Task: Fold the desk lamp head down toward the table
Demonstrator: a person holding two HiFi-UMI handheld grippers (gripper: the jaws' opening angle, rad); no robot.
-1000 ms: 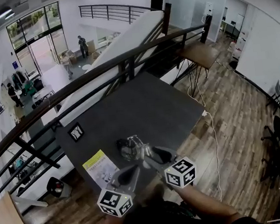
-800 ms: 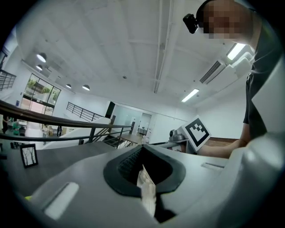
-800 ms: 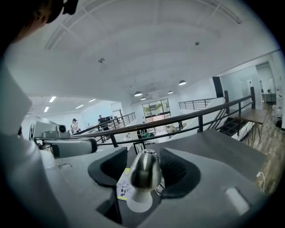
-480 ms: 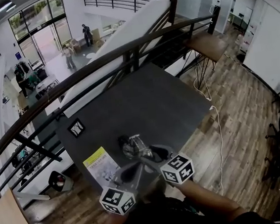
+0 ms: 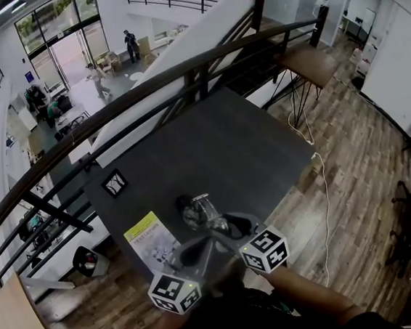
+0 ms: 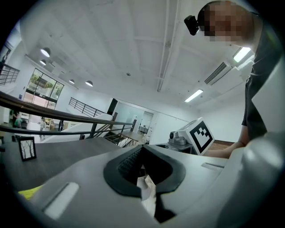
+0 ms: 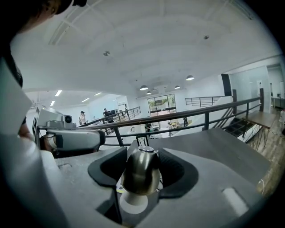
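The desk lamp [image 5: 198, 212] stands near the front edge of the dark table [image 5: 219, 151]. In the right gripper view its metal, bullet-shaped head [image 7: 140, 171] lies low between the jaws, with a white lamp part [image 7: 132, 204] below it. My right gripper [image 7: 142, 151] is at the lamp's right [image 5: 230, 227]. Its jaws are closing around the head, still wide, and I see no pad pressing. My left gripper [image 5: 191, 253] comes in from the front left. Its jaws [image 6: 142, 149] meet at the tips, shut on a white part of the lamp [image 6: 147, 191].
A yellow leaflet [image 5: 149, 243] lies at the table's front left. A small black picture frame [image 5: 114, 183] stands by the left edge. A dark railing [image 5: 181, 75] runs behind the table over a drop. A white cable [image 5: 317, 185] trails on the wooden floor at right.
The head view has shifted a little. Both grippers stay at the lamp and have barely moved, perhaps sinking slightly toward the table.
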